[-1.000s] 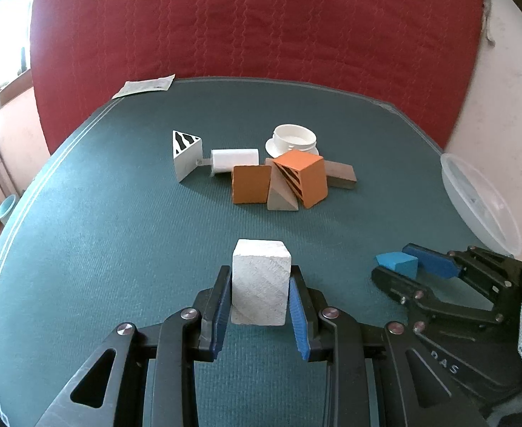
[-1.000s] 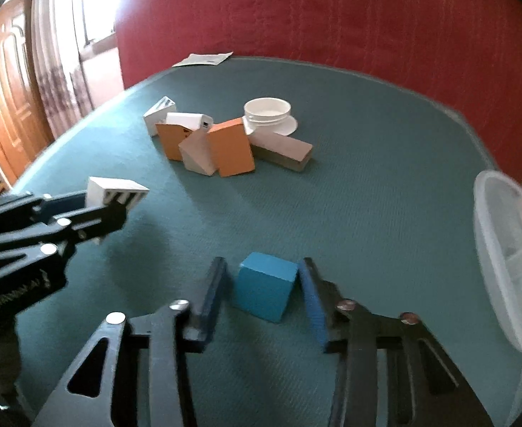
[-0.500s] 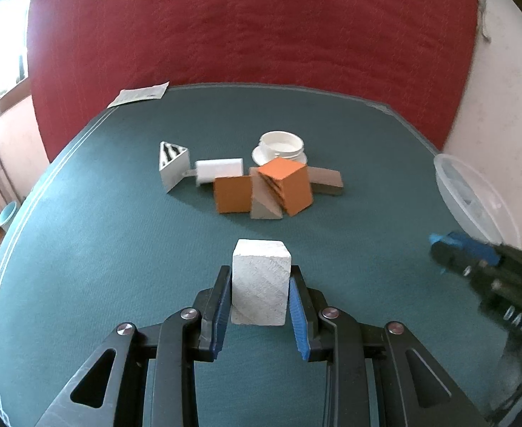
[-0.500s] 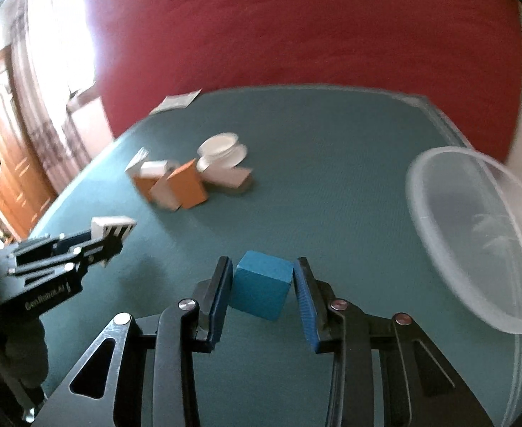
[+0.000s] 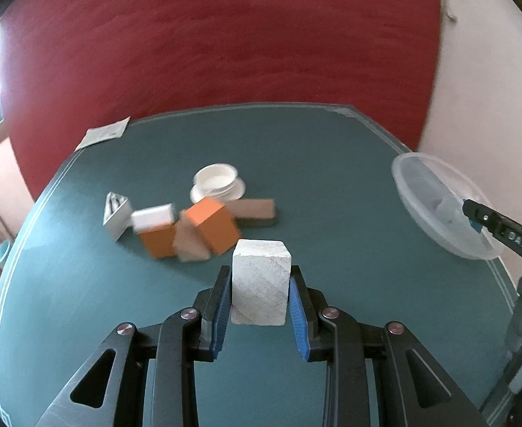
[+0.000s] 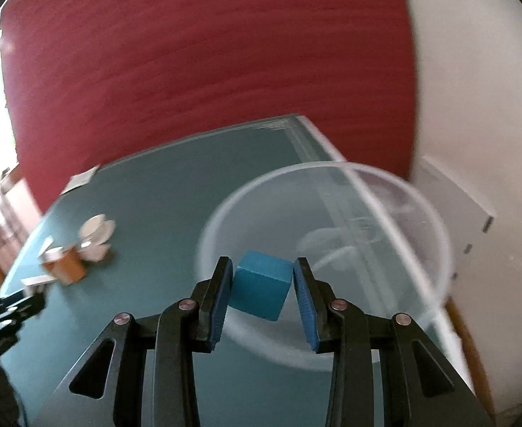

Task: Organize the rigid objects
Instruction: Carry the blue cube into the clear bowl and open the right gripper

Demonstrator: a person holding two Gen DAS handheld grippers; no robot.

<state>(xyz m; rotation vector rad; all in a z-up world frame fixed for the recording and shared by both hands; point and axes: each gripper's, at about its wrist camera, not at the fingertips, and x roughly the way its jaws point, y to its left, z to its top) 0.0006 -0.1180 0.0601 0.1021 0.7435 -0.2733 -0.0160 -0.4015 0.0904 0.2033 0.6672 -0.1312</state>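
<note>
Two claws, each clamped on one block: left claw [image 5: 260, 286] pinching a whitish wooden block [image 5: 261, 283] between blue pads, held above the green surface [image 5: 83, 284]; right claw [image 6: 262, 286] gripping one blue cube [image 6: 262, 290], poised over the clear round bowl [image 6: 385, 192] near the surface's right edge. Seen from the left wrist, one heap further back: two orange blocks [image 5: 212, 226], one tan wedge [image 5: 189, 245], one brown slab [image 5: 257, 210], one white block [image 5: 153, 216], one white triangular prism with black stripes [image 5: 115, 215], all touching or just beside one another; one white round container [image 5: 218, 181] behind them; one paper slip [image 5: 104, 135] near the far edge, well apart. Heap blurred in the right wrist view.
</note>
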